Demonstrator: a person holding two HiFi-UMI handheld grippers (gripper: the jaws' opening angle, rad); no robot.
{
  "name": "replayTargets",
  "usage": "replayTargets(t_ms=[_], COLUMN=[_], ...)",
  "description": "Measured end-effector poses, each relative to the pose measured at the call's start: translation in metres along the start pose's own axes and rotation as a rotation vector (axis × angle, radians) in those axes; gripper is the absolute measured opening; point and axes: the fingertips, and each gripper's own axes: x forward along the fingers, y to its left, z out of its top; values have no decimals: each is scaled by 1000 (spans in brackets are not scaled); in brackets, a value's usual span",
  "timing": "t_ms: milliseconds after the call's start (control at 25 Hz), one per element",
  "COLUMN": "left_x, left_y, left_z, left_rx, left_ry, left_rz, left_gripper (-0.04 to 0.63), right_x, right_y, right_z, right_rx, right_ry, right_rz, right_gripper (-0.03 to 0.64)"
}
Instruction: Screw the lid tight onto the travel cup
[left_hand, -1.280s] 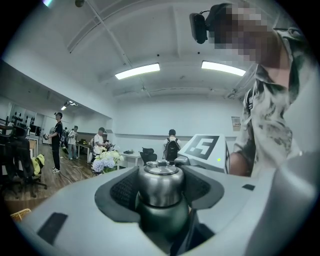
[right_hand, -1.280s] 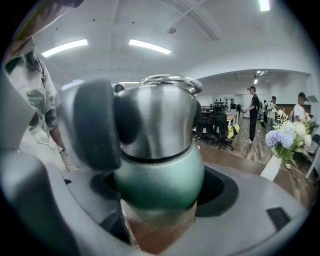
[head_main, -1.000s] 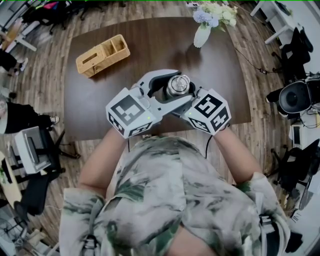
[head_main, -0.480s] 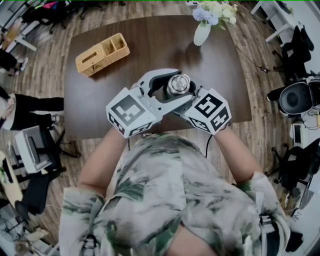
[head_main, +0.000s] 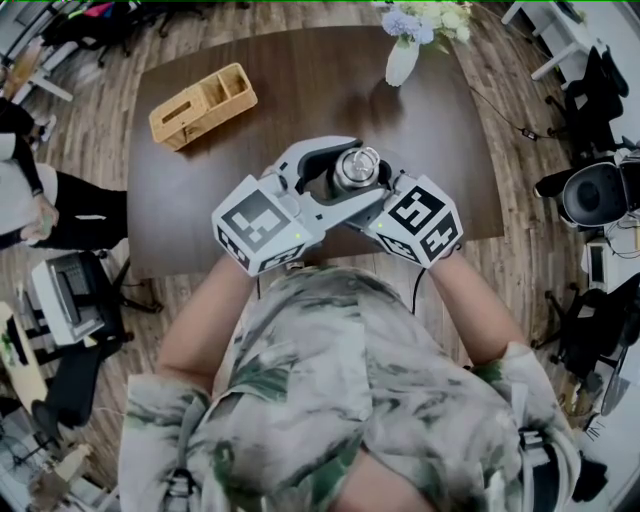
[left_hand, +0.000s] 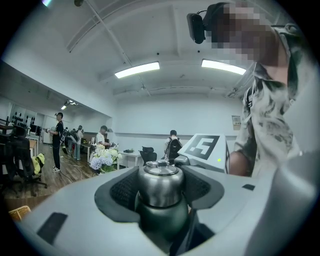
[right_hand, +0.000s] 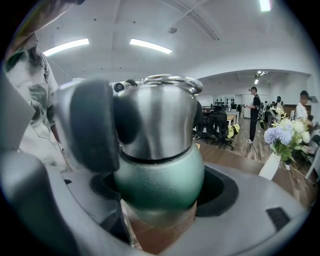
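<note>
The travel cup (right_hand: 159, 172) is held in the air above the near part of the table (head_main: 300, 90), in front of the person's chest. Its green body is pinched by the right gripper (head_main: 374, 192), and the steel lid (left_hand: 159, 185) is clamped between the pads of the left gripper (head_main: 345, 172). The tightening step seems to be in hand (the lid sits already on the body). Next, a twist of the lid is called for, with the body held fixed.

No word, brand or number can be read. The left marker cube (head_main: 258, 228) and the right marker cube (head_main: 420, 222) bear only black-and-white square patterns (no letters or digits). The wall notice (left_hand: 236, 122) is too small to read.
</note>
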Motion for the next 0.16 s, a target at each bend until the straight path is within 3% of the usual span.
replayTargets(t_ms=[160], left_x=[2], left_y=[-4], left_z=[1], left_rx=[-20], left_ry=[11], left_rz=[9], left_gripper=[273], right_x=[-2], right_y=[1], right_z=[-3], right_rx=[-6], right_ry=[0], right_rz=[-1], right_gripper=[403])
